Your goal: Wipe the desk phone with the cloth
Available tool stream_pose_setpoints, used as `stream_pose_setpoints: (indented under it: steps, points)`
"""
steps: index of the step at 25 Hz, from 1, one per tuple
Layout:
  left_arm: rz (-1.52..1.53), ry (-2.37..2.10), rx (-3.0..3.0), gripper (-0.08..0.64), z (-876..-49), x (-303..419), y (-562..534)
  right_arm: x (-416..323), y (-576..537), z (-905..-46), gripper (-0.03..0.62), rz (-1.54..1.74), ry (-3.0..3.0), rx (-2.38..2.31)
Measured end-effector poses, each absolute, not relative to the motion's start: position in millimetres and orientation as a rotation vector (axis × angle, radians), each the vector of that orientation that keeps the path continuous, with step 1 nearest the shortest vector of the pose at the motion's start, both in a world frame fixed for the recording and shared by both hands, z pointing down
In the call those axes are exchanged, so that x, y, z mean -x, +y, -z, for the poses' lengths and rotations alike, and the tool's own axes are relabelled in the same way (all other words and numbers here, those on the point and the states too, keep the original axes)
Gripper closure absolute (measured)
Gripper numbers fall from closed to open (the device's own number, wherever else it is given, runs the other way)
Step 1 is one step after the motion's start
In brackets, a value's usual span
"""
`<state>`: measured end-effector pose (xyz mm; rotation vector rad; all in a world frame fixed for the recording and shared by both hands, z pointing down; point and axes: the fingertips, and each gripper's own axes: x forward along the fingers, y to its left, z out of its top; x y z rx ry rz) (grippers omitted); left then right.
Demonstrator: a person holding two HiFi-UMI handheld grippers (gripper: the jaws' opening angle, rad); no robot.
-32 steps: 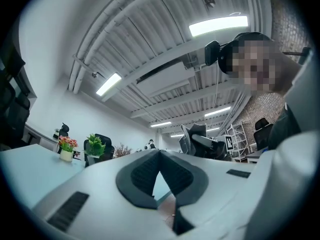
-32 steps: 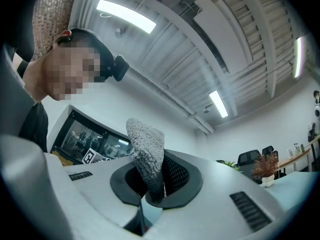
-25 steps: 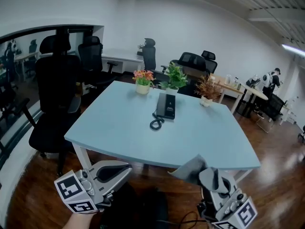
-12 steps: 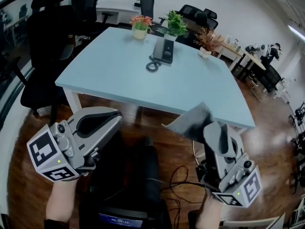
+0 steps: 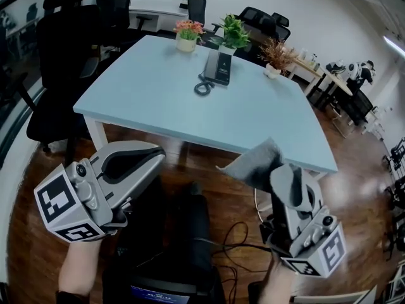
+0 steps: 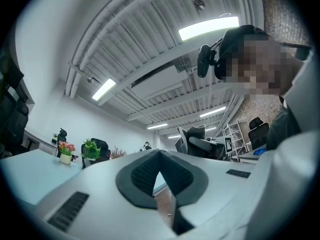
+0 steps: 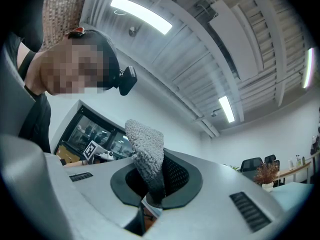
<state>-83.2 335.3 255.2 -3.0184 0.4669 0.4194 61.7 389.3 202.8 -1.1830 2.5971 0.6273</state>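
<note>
The black desk phone [image 5: 219, 67] lies at the far side of the light blue table [image 5: 152, 87], its coiled cord [image 5: 202, 88] in front of it. Both grippers are held low, well short of the table's near edge. My right gripper [image 5: 283, 171] is shut on a grey fluffy cloth [image 5: 254, 164], which sticks up from between the jaws in the right gripper view as cloth [image 7: 145, 145] above the gripper [image 7: 150, 186]. My left gripper [image 5: 155, 154] is shut with nothing in it; its pads meet at the tip of the gripper [image 6: 160, 155].
Behind the phone stand a pink-flower pot [image 5: 186, 35], a green plant [image 5: 233, 35] and a dried brown plant [image 5: 277, 56]. Black office chairs [image 5: 60, 62] stand left of the table. Cables [image 5: 235, 233] lie on the wood floor. People are at a far desk [image 5: 354, 71].
The head view has tipped down toward the floor and both grippers now appear larger and higher in it. The cloth stays in the right gripper. Little has moved in the last half second.
</note>
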Motion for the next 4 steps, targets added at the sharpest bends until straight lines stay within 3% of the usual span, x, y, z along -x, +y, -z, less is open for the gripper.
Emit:
stream_pose_setpoints:
  steps: [4]
  points:
    - [-0.404,0.475,3.038,0.565,-253.6,81.1,338.5,-63.9,391.0,-199.5,0.600,-0.610,2.604,1.181]
